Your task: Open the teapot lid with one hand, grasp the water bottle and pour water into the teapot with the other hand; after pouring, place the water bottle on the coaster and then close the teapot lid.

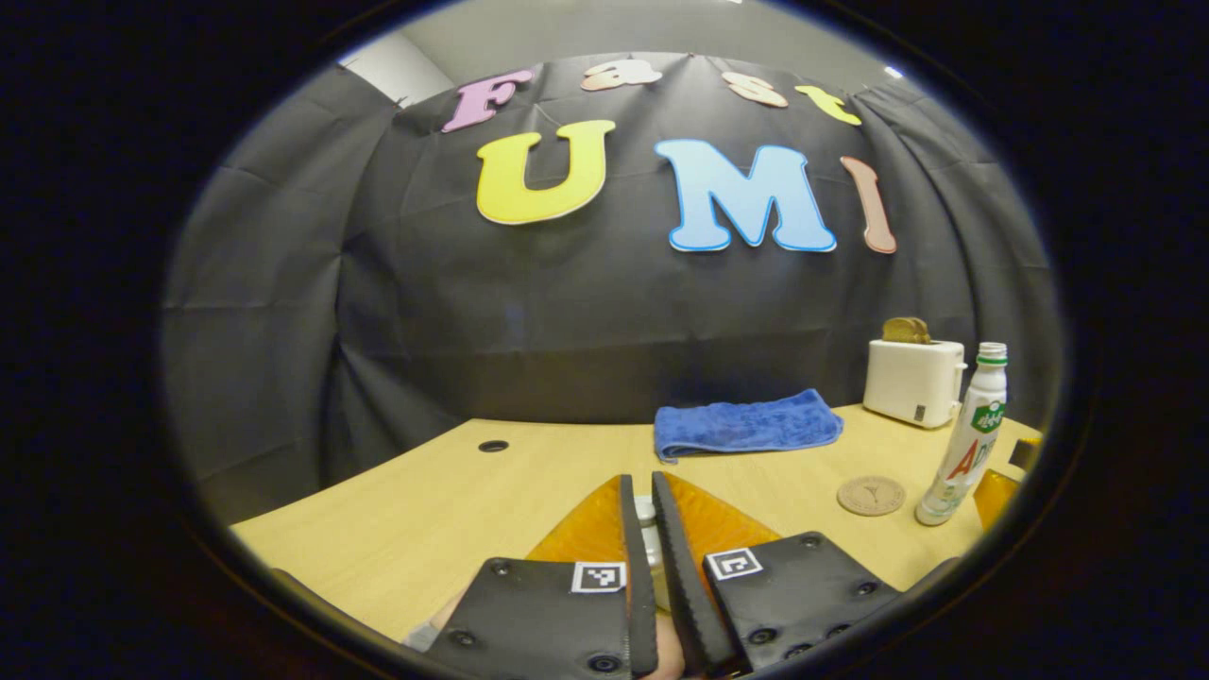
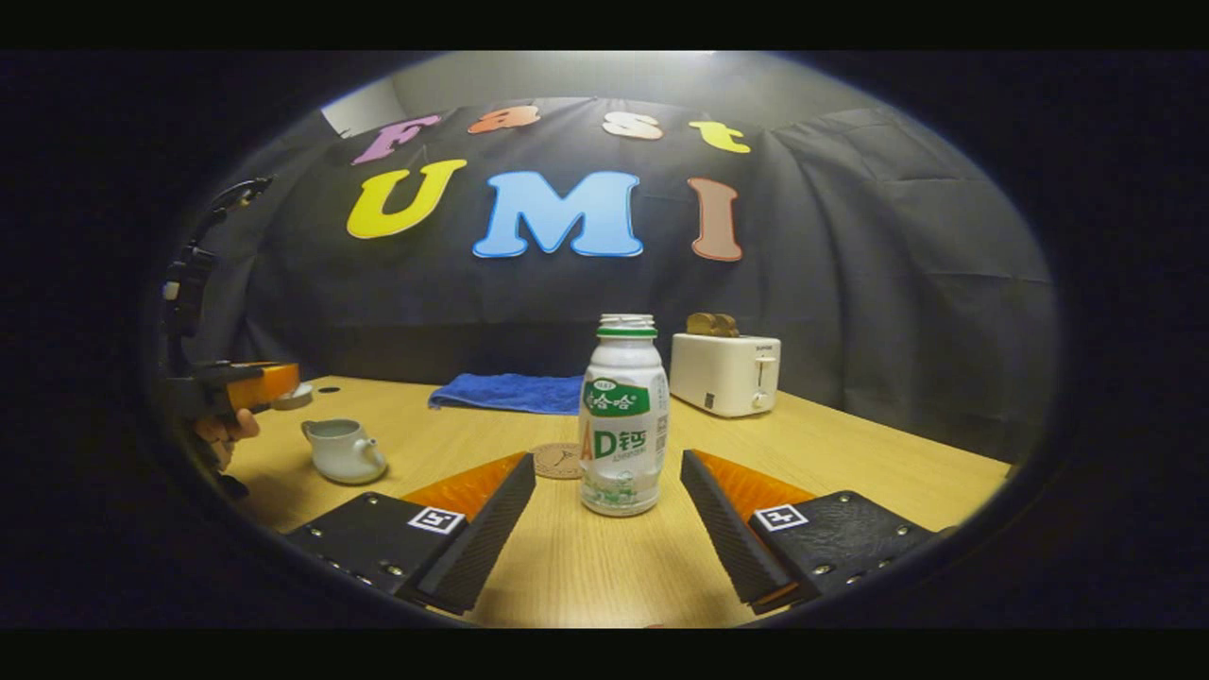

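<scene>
Two grippers: both are seen at work, one per task thing.
Right gripper (image 2: pixel 604 529): its jaws are spread wide, one finger on each side of the water bottle (image 2: pixel 623 416), neither touching it.
Water bottle: it stands upright on the counter (image 2: pixel 850 453), long axis vertical, centred between the spread jaws and just beyond their tips; its cap appears to be off.
Left gripper (image 1: pixel 652 548): its jaws are pressed nearly together on a small pale thing, judged to be the teapot lid (image 1: pixel 646 515); in the right gripper view it is held up at the far left, above the teapot (image 2: pixel 342 450).
Teapot: it sits on the counter to the left of the bottle, well apart from it, mouth uncovered.
Coaster (image 2: pixel 556 460): it lies just behind the bottle, to its left.
Nearer hand: the right one is clearly nearer the bottle.
Coming move: a short straight advance is judged enough before the right jaws are closed on the bottle's body.
Risk: a high pinch could tip the upright bottle.
</scene>
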### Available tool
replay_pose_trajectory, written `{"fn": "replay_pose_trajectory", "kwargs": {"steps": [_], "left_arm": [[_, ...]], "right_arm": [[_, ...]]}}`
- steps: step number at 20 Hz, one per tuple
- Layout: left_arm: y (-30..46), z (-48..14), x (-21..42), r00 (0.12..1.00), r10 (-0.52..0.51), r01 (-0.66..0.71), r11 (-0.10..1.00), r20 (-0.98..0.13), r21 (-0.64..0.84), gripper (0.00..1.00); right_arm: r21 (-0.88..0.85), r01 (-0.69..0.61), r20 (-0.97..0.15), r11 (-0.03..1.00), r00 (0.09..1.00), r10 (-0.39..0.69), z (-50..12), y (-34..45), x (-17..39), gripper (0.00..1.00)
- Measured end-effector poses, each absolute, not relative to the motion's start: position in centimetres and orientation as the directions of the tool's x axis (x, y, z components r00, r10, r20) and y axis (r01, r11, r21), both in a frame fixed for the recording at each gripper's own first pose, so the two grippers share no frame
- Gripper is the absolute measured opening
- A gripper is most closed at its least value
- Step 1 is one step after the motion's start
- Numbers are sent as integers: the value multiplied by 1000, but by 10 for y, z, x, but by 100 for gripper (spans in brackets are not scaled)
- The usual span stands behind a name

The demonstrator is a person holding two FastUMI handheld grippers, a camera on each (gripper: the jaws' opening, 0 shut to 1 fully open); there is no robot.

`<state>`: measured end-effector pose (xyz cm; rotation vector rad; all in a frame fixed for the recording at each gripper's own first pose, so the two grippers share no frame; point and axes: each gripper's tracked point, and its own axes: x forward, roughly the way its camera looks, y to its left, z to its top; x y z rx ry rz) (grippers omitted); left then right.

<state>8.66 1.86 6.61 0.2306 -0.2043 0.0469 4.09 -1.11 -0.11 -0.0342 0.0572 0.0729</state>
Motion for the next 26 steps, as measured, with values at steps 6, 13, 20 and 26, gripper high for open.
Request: {"fn": "replay_pose_trajectory", "kwargs": {"steps": [6,13,20,26], "left_arm": [[37,63,90,978,51,-92,976,200,198,17],[43,54,95,982,52,-86,979,183,185,18],[51,50,98,982,58,-91,980,179,179,64],[58,45,99,984,66,-96,979,168,178,18]], "right_arm": [[-37,-73,-66,997,995,70,15,-17,73,96],[-30,-88,-106,996,991,84,10,-18,101,96],[-26,-98,-146,995,985,93,2,-13,110,84],[-111,-107,-148,988,985,90,8,-9,111,77]]}}
